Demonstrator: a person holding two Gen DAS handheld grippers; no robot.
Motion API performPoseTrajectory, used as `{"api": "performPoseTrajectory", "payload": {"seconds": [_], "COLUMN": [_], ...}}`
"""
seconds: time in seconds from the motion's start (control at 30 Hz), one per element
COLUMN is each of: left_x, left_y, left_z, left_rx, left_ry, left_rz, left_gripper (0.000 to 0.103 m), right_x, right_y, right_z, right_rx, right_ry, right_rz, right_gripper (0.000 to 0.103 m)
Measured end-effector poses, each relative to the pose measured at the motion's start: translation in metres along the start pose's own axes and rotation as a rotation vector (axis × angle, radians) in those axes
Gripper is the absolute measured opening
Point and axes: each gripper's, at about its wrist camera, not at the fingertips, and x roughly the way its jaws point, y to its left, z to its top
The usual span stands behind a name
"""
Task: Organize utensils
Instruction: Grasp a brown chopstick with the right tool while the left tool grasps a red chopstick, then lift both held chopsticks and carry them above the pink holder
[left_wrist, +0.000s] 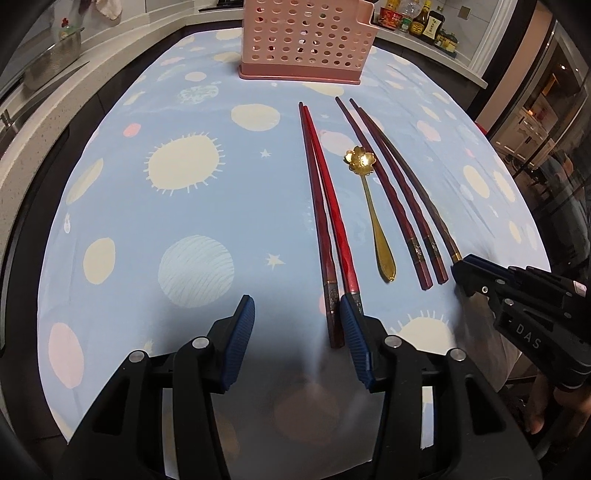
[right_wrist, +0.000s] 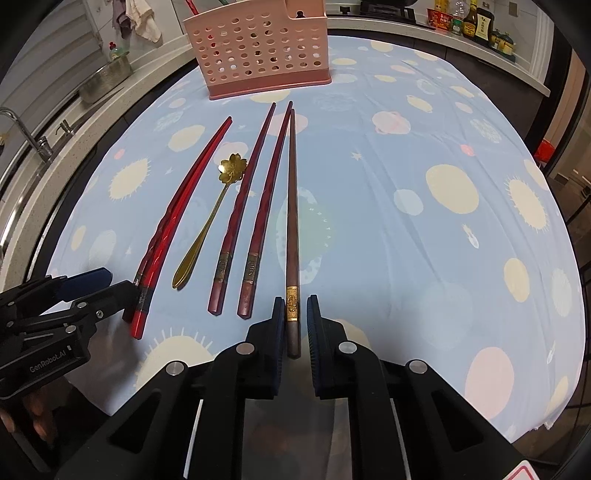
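The right gripper (right_wrist: 294, 314) has its jaws pinching the brown chopstick (right_wrist: 292, 221) at its butt end — ready, I judge, for lifting toward the pink holder (right_wrist: 258, 55) far ahead. The left gripper (left_wrist: 297, 317) stands spread, nothing pinched, red chopsticks (left_wrist: 325, 206) at its right jaw.

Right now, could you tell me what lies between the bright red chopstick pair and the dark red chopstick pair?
Only the gold flower-shaped spoon lies between the bright red chopstick pair and the dark red chopstick pair, on the tablecloth; both wrist views show it.
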Motion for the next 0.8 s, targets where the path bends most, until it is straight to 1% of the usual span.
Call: {"api": "performPoseTrajectory", "payload": {"seconds": [0.2, 0.3, 0.37, 0.4, 0.43, 0.47, 0.5, 0.57, 0.8], "left_x": [0.004, 0.006, 0.005, 0.005, 0.004, 0.004, 0.004, 0.003, -0.008], "left_y": [-0.006, -0.008, -0.006, -0.003, -0.001, 0.001, 0.002, 0.003, 0.004], "left_z": [0.0, 0.001, 0.001, 0.002, 0.002, 0.002, 0.001, 0.001, 0.004], "left_rx": [0.038, 0.052, 0.043, 0.033, 0.023, 0.019, 0.014, 0.008, -0.007], "left_ry": [-0.017, -0.028, -0.033, -0.034, -0.035, -0.035, -0.033, -0.033, -0.054], "left_rz": [0.012, 0.024, 0.024, 0.017, 0.008, -0.001, -0.015, -0.03, -0.045], "left_gripper": [0.045, 0.042, 0.03, 0.027, 0.02, 0.011, 0.007, 0.007, 0.007], "right_x": [0.0, 0.001, 0.001, 0.001, 0.001, 0.001, 0.0, 0.0, -0.012], "right_y": [0.0, -0.001, -0.001, -0.001, -0.001, -0.001, -0.001, -0.001, -0.001], "right_z": [0.0, 0.001, 0.0, 0.0, 0.0, 0.0, 0.0, 0.0, 0.002], "right_rx": [0.002, 0.002, 0.002, 0.003, 0.003, 0.003, 0.002, 0.001, 0.004], "right_ry": [0.0, -0.004, -0.006, -0.008, -0.009, -0.009, -0.009, -0.012, -0.047], "right_rz": [0.002, 0.0, 0.0, 0.0, -0.001, 0.001, 0.001, 0.003, 0.012], "right_gripper": [0.011, 0.011, 0.011, 0.011, 0.01, 0.008, 0.007, 0.007, 0.007]}}
